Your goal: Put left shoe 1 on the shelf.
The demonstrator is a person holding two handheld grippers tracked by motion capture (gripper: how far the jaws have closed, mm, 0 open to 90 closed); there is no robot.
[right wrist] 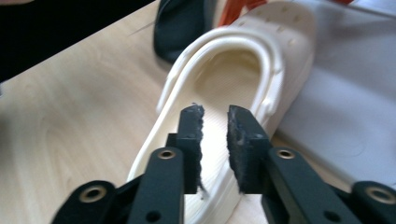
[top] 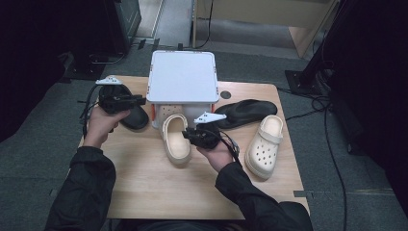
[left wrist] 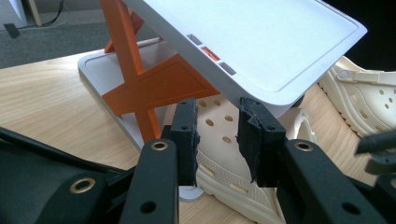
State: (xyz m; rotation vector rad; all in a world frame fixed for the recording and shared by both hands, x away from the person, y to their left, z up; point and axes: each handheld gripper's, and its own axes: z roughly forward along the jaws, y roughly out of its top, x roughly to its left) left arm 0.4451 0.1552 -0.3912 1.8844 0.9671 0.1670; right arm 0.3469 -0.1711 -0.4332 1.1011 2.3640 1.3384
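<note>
Right claw (right wrist: 215, 116) over the cream clog's (right wrist: 243, 60) rim, unclamped

Lab or studio, grey carpet (top: 38, 144), trailing floor cables (top: 332, 144), dark equipment stands (top: 308, 72)

Grey carpet floor (top: 43, 134), wooden table (top: 144, 183), dark stands and trailing cables (top: 332, 159) around.

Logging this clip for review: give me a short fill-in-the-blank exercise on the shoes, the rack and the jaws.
1. The toe of the cream clog nearest the right gripper is tucked under the white ____.
2. The rack's side braces are coloured ____.
3. The second cream clog lies on the wooden ____.
4. Nothing sits between the left gripper jaws, so they are ____.

Missing words: rack; orange; table; open
</note>
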